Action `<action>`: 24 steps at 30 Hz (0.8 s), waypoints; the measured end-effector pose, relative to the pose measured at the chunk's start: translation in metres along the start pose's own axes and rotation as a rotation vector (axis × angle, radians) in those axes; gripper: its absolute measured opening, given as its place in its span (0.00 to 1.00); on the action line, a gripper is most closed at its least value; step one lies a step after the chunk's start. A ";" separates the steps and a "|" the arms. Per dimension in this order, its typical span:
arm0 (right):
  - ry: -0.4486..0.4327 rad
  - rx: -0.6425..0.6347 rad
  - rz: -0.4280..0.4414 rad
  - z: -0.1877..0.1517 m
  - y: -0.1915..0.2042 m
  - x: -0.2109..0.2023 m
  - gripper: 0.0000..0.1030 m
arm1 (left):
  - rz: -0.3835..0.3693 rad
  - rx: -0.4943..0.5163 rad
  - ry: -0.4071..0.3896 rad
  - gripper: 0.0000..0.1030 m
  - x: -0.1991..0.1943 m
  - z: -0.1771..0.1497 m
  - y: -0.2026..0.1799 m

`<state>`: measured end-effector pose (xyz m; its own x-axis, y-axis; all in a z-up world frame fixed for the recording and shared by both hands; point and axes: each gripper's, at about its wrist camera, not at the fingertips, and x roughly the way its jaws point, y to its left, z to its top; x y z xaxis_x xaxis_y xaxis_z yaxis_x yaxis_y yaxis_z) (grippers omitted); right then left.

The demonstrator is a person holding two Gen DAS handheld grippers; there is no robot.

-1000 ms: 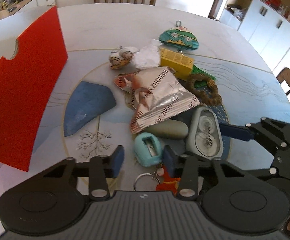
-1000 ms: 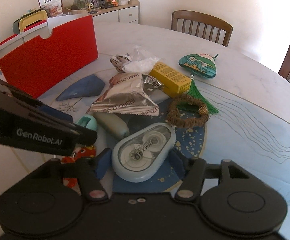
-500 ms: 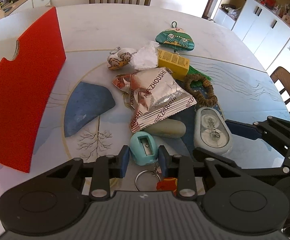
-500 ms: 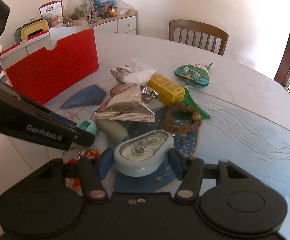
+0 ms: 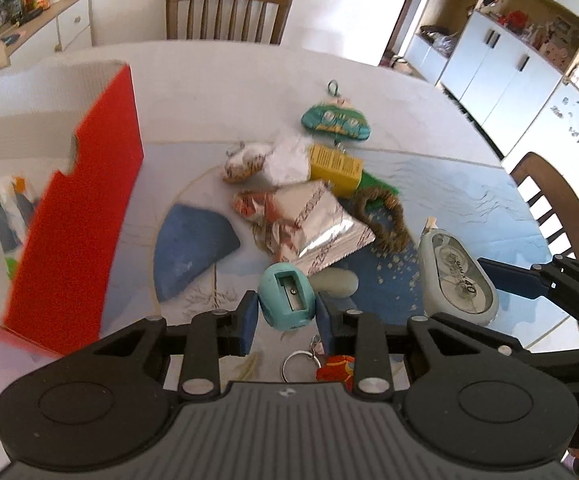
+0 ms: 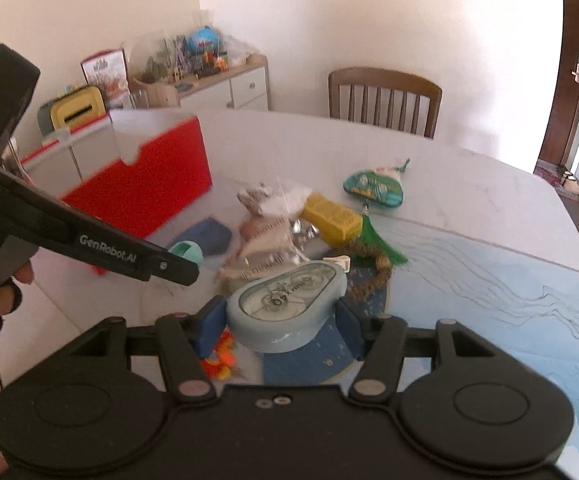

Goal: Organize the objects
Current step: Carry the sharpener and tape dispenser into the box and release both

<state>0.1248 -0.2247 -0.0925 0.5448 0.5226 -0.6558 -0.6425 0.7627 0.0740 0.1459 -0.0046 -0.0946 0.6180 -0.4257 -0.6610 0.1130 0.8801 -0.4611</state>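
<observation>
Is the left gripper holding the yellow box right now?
No, the left gripper is closed on the teal pencil sharpener, while the yellow box lies farther back in the pile on the table.

Open surface (image 5: 249, 92) beyond the pile, toward the far chair (image 5: 228, 12); more bare surface right of the wavy lines. Blocked on the left by the red box (image 5: 85, 216), upright, its wall close beside the blue patch (image 5: 193, 248). Crowded middle: foil bag (image 5: 313, 228), yellow box (image 5: 335, 164), woven ring (image 5: 381, 220), teal pouch (image 5: 335, 124), touching or overlapping. Keyring (image 5: 295, 366) and orange charm (image 5: 335, 370) low under the left gripper (image 5: 287, 316). Right gripper (image 6: 281, 326) close alongside.
</observation>
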 end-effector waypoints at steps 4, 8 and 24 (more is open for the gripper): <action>-0.040 0.007 0.017 0.014 0.011 -0.013 0.56 | -0.019 0.017 -0.029 0.29 -0.021 0.009 0.009; -0.068 -0.002 0.041 0.032 0.028 -0.019 0.56 | -0.031 0.021 -0.047 0.29 -0.042 0.020 0.026; -0.105 -0.062 0.127 0.100 0.115 0.012 0.56 | 0.023 0.033 -0.114 0.30 -0.108 0.052 0.128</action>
<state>0.1114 -0.0926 -0.0164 0.5085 0.6524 -0.5620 -0.7400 0.6648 0.1022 0.1346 0.1649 -0.0515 0.7051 -0.3805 -0.5984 0.1221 0.8964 -0.4261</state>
